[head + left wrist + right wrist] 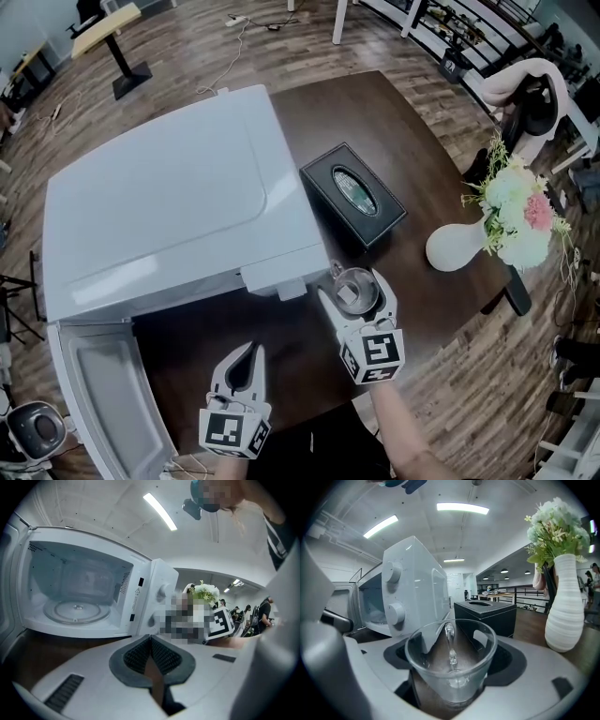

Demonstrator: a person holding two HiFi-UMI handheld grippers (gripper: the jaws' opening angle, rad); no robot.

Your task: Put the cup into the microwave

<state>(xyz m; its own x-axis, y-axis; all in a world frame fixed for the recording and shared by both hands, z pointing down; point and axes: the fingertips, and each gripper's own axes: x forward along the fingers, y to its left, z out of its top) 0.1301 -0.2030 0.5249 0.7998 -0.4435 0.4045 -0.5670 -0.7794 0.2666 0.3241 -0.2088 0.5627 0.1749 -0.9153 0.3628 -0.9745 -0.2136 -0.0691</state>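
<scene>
A clear glass cup (355,284) sits upright between the jaws of my right gripper (353,290), which is shut on it just off the microwave's front right corner. In the right gripper view the cup (451,666) fills the space between the jaws of the right gripper (450,641), beside the control knobs (392,572). The white microwave (169,197) stands at the table's left with its door (103,403) swung open. My left gripper (250,350) is shut and empty in front of the opening. The left gripper (151,638) faces the cavity and its glass turntable (77,611).
A black tissue box (352,193) lies right of the microwave, just behind the cup. A white vase (461,246) with flowers (517,211) stands at the table's right edge. The dark wooden table (412,141) ends near my grippers, with wood floor beyond.
</scene>
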